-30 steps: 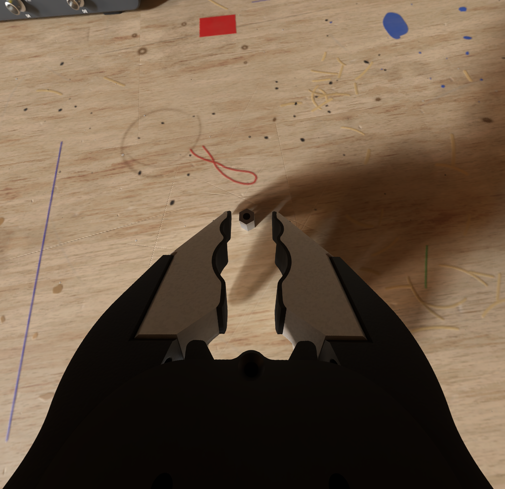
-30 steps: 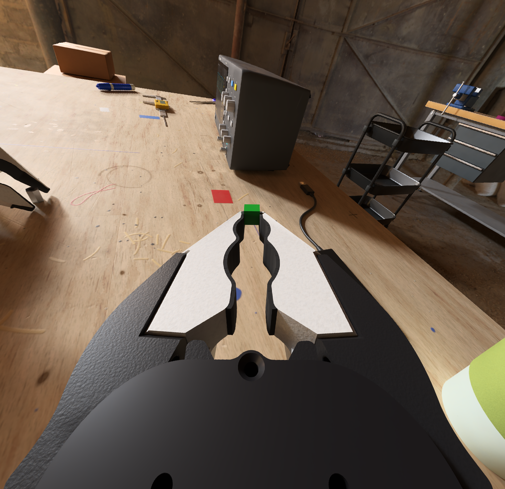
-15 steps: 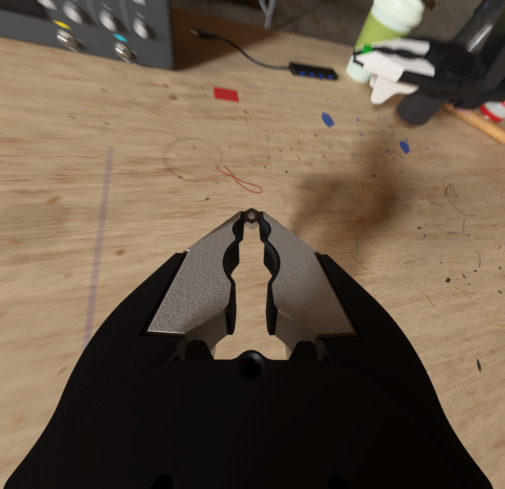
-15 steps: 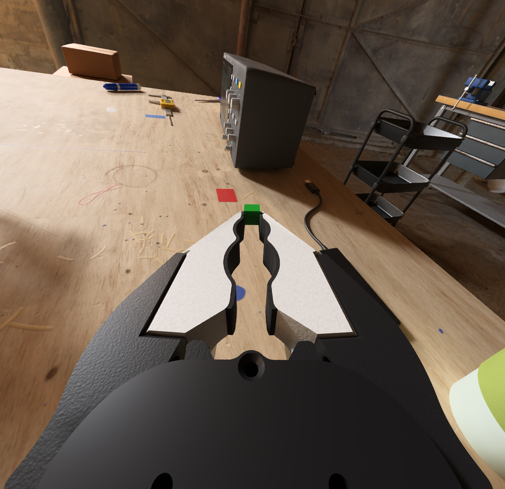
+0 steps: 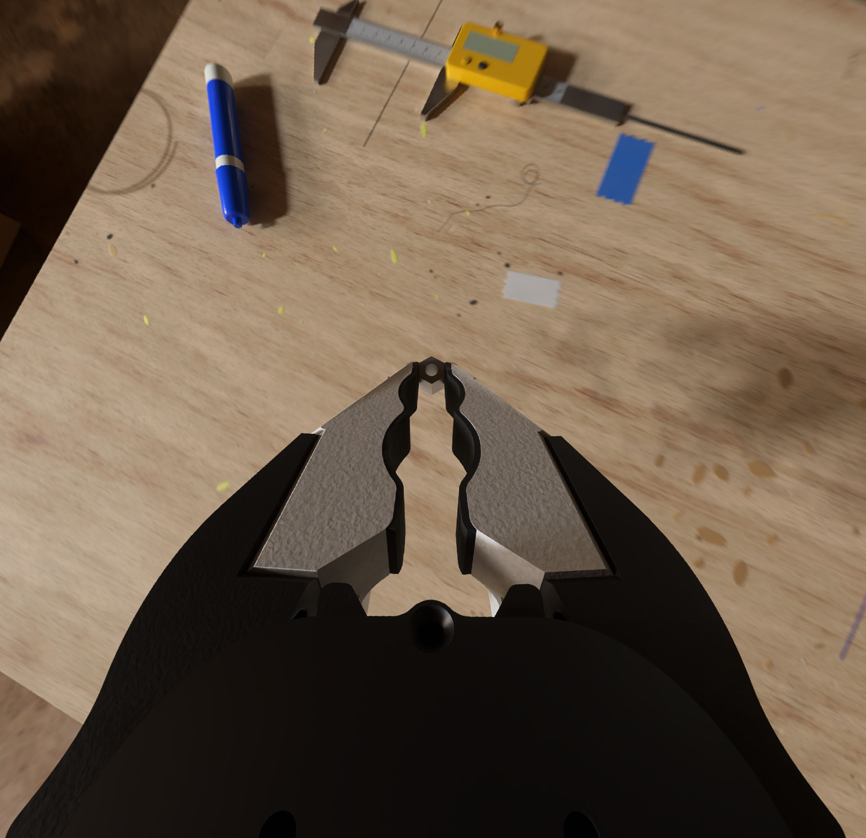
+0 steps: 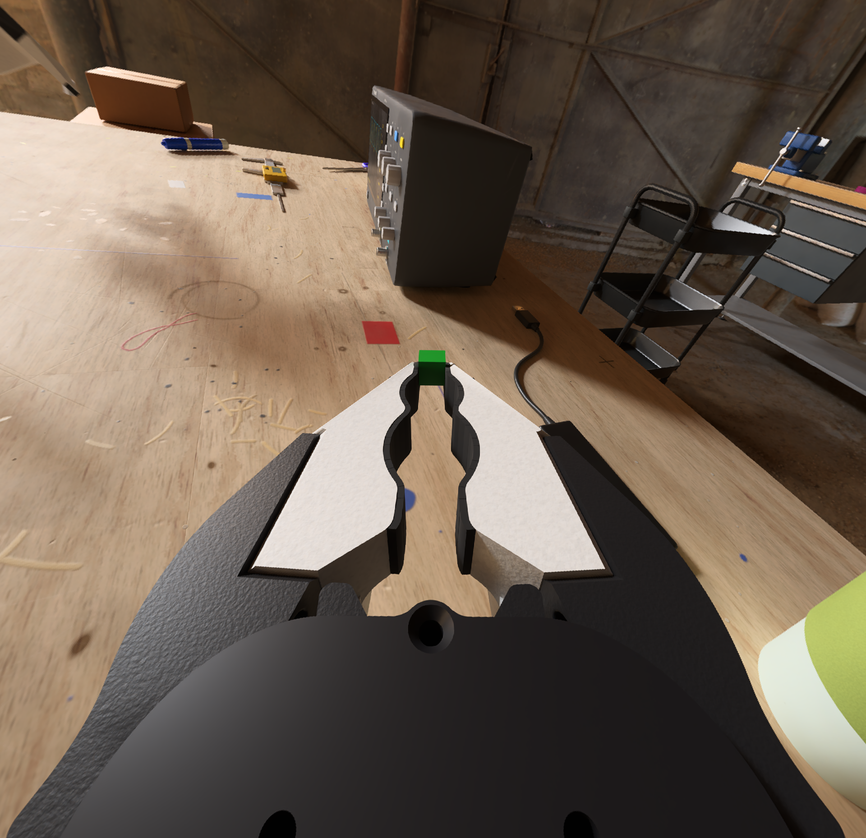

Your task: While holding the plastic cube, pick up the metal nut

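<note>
In the left wrist view my left gripper (image 5: 431, 376) is shut on the small grey hexagonal metal nut (image 5: 431, 374), pinched at the fingertips and held above the wooden table (image 5: 140, 394). In the right wrist view my right gripper (image 6: 431, 370) is shut on the green plastic cube (image 6: 431, 368), held at the fingertips above the table (image 6: 140, 440). A corner of the left gripper (image 6: 28, 51) shows at the top left of the right wrist view.
A blue marker (image 5: 227, 143), a yellow digital caliper (image 5: 492, 63), blue tape (image 5: 625, 169) and white tape (image 5: 532, 289) lie beyond the left gripper, near the table's left edge. The right wrist view shows a grey instrument box (image 6: 445, 192), red tape (image 6: 380, 333), a black cable (image 6: 529, 361), a cardboard box (image 6: 140, 98), a green-and-white cup (image 6: 824, 675) and a black cart (image 6: 679, 276).
My left gripper closed on the nut, lifted it off the table and swung it over towards the marker and caliper. The right gripper kept its hold on the cube and barely moved.
</note>
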Action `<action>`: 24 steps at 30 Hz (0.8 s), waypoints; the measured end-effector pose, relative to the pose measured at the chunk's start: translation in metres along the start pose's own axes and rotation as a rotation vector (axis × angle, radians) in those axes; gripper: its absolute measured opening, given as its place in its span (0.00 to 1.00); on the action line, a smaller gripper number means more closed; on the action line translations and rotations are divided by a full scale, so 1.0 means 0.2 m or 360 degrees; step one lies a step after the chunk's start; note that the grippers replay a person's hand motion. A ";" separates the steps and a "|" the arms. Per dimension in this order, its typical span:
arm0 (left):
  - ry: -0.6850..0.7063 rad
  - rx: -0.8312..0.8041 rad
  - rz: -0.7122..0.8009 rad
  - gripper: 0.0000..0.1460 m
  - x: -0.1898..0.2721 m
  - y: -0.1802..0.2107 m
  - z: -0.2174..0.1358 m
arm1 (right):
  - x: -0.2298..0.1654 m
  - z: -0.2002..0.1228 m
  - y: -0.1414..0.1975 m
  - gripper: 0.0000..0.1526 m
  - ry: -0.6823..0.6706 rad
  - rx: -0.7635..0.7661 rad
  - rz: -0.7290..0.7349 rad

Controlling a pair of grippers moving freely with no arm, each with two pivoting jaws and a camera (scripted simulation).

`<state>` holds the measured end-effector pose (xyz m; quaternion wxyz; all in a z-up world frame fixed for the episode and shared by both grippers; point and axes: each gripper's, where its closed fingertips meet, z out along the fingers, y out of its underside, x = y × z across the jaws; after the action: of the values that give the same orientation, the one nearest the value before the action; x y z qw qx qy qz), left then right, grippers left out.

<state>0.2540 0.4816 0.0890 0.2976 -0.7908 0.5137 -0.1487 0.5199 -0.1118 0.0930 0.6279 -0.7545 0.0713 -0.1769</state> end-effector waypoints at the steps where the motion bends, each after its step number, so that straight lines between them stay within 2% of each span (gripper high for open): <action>1: -0.0009 -0.0064 0.0013 0.07 -0.03 -0.03 0.06 | 0.00 0.00 0.00 0.06 0.0004 0.0003 0.0005; 5: 0.0062 -0.0147 0.0117 0.07 -0.01 -0.12 0.27 | 0.01 0.00 0.00 0.06 0.0001 -0.0007 0.0023; 8: -0.0077 -0.0243 0.0214 0.07 -0.04 -0.12 0.38 | 0.01 0.00 0.00 0.06 0.0012 -0.0002 0.0024; 10: -0.0090 -0.0213 0.0224 0.07 -0.04 -0.13 0.39 | 0.02 0.00 0.00 0.06 0.0016 0.0002 0.0026; 13: -0.0030 0.0025 0.0181 0.07 0.02 -0.21 0.28 | 0.01 0.00 0.00 0.06 0.0006 -0.0004 0.0027; 17: 0.0080 0.0533 0.0213 0.07 0.20 -0.28 -0.05 | 0.01 0.00 0.01 0.06 -0.0029 -0.0022 0.0038; 20: -0.0013 0.0585 0.0292 0.07 0.31 -0.20 -0.22 | 0.00 0.01 0.02 0.06 -0.0047 -0.0047 0.0031; 24: -0.0145 0.0586 0.0414 0.07 0.45 -0.07 -0.36 | 0.00 0.01 0.02 0.06 -0.0023 -0.0061 -0.0007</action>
<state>0.2639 0.3822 0.1480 0.4765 -0.6562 0.5616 -0.1643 0.5208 -0.1099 0.0881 0.6135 -0.7678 0.0685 -0.1715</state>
